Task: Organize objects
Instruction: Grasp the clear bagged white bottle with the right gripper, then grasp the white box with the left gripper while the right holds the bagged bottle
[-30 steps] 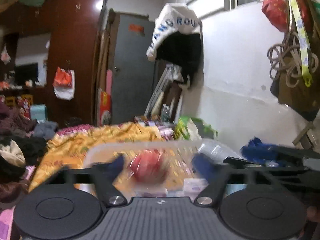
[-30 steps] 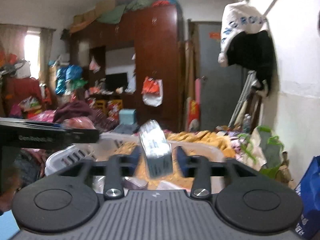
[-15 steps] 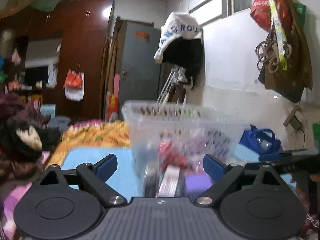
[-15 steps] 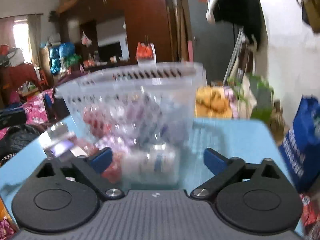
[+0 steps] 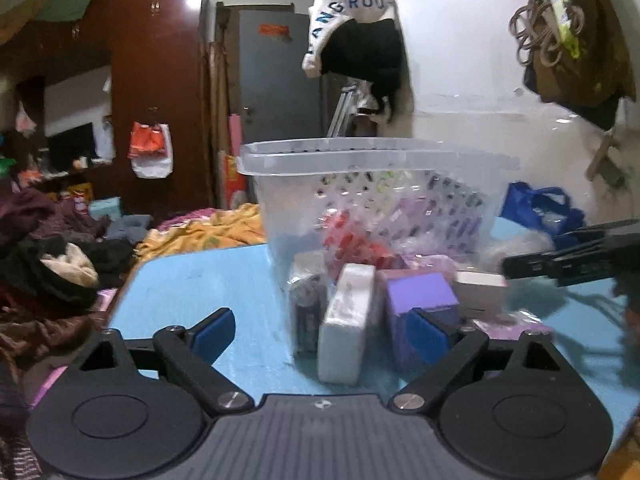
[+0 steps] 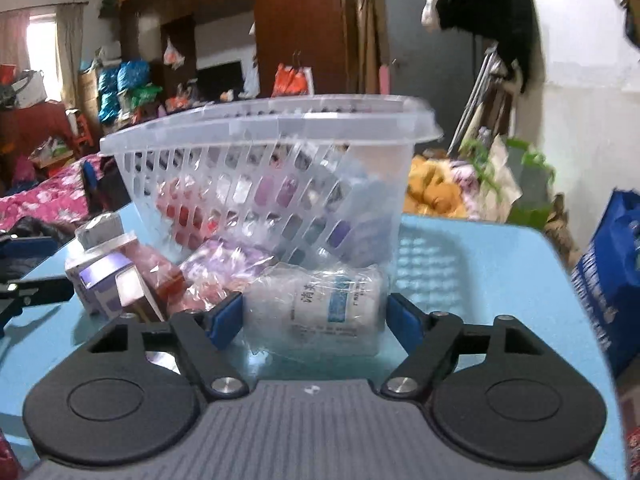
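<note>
Two handheld tools work a cluttered bedroom w/ a blue worktop (image 5: 192, 280) at centre. Clear plastic basket (image 6: 272, 152) stands on the worktop, tipped so its slotted wall faces the right wrist cam; red and purple packets show through the slots. Small goods lie spilled on the worktop in front of it. Right tool (image 6: 316, 318) sits low over the surface, its blue pads either side of a clear-wrapped bottle (image 6: 324, 304) w/ a white-and-blue label; jaws are closing, the bottle between them, left pad about at the wrapper, right pad just beside it, firm grip not evident. Left of that bottle: pink and purple cellophane bags (image 6: 216, 268), then a purple box (image 6: 104, 276) near the frame's left side. Left tool (image 5: 324, 336) is spread wide w/ jaws closing, nothing pinched; a white box (image 5: 348, 328) standing on end lies between its fingers, nearer the right one, and a dark wrapped item (image 5: 306, 308) stands just beside it on the left. The purple box (image 5: 420, 300) sits behind the right pad, partly hidden by it. A small white carton (image 5: 478, 288) lies further right, close to the other tool's black fingers entering from the frame's right edge. Bkgd: dark wood wardrobe (image 5: 156, 92), piled clothes on a bed (image 5: 52, 264), blue bag (image 5: 540, 208) by the wall.
</note>
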`<state>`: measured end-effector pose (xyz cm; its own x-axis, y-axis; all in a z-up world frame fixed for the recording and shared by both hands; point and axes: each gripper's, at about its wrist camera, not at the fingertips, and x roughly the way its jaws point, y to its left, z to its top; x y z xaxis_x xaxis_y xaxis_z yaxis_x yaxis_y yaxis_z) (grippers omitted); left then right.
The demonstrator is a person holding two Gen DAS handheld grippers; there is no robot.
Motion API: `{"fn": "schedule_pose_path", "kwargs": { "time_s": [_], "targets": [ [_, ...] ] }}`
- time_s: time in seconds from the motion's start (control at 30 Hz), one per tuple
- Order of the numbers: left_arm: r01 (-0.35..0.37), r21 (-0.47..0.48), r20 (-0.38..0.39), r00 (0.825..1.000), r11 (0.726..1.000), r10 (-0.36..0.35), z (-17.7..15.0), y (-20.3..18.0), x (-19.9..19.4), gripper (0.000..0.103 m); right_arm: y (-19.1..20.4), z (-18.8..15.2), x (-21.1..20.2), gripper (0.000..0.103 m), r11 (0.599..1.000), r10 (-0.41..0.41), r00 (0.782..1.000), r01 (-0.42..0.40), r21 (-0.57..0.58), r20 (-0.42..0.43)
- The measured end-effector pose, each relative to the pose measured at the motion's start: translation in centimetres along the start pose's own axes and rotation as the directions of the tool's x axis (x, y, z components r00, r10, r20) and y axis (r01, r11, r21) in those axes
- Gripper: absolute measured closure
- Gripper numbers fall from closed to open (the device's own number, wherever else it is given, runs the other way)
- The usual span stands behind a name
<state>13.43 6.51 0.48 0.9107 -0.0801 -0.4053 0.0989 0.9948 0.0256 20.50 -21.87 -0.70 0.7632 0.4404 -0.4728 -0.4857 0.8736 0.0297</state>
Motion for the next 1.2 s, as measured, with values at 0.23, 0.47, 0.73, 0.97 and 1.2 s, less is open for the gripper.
{"fn": "schedule_pose_path", "kwargs": {
  "time_s": [0.23,0.47,0.73,0.97,1.2],
  "targets": [
    [-0.007,0.019,-0.023,1.0,1.0,0.007,0.5,-0.5,0.9,0.034,-0.7,0.2,-0.9,0.024,0.999,0.011,0.998,-0.014,0.042,0.056],
    [-0.044,0.072,-0.04,0.998,0.996,0.047,0.7,-2.0,1.6,0.061,-0.4,0.2,-1.0,0.024,0.999,0.018,0.997,-0.02,0.027,0.069],
    [-0.054,0.098,-0.003,0.998,0.994,0.055,0.5,-2.7,1.0,0.069,-0.4,0.1,-1.1,0.024,0.999,0.024,0.996,-0.027,0.032,0.081],
    [-0.04,0.09,0.067,0.997,0.995,0.034,0.3,-2.9,-0.9,0.071,-0.3,0.0,-1.3,0.024,0.999,0.023,0.995,-0.026,0.029,0.1],
    [-0.029,0.105,0.115,0.993,0.994,0.017,0.2,-3.9,-2.6,0.072,-0.3,0.0,-1.4,0.024,0.999,0.018,0.994,-0.022,0.03,0.107]
  ]
}}
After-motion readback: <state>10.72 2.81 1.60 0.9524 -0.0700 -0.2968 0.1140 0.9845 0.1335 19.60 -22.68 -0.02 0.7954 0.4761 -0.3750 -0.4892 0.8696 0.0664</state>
